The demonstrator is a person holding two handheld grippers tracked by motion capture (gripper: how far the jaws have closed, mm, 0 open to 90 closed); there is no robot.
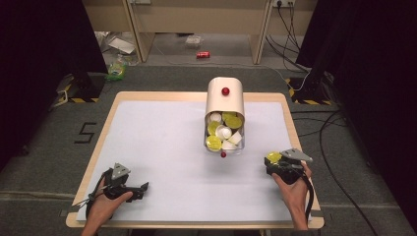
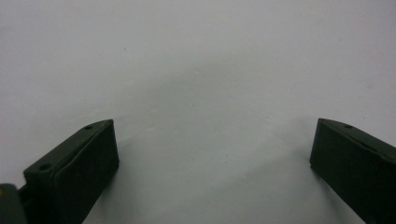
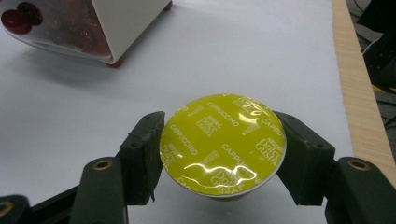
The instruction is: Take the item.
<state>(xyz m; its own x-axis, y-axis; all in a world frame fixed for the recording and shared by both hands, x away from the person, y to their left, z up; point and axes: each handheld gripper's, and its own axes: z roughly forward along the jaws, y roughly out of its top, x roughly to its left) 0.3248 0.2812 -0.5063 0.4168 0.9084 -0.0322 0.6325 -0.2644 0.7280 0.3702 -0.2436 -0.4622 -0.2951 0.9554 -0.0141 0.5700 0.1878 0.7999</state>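
The right gripper (image 3: 219,154) clamps a yellow coffee capsule (image 3: 223,142) by its rim, low over the surface (image 1: 162,147) at about four o'clock from the capsule box (image 1: 224,118). The hold is only on the thin edge, so a tilt or slackened squeeze could let the capsule slip and roll. The left gripper (image 2: 210,163) rests spread and empty at seven o'clock.
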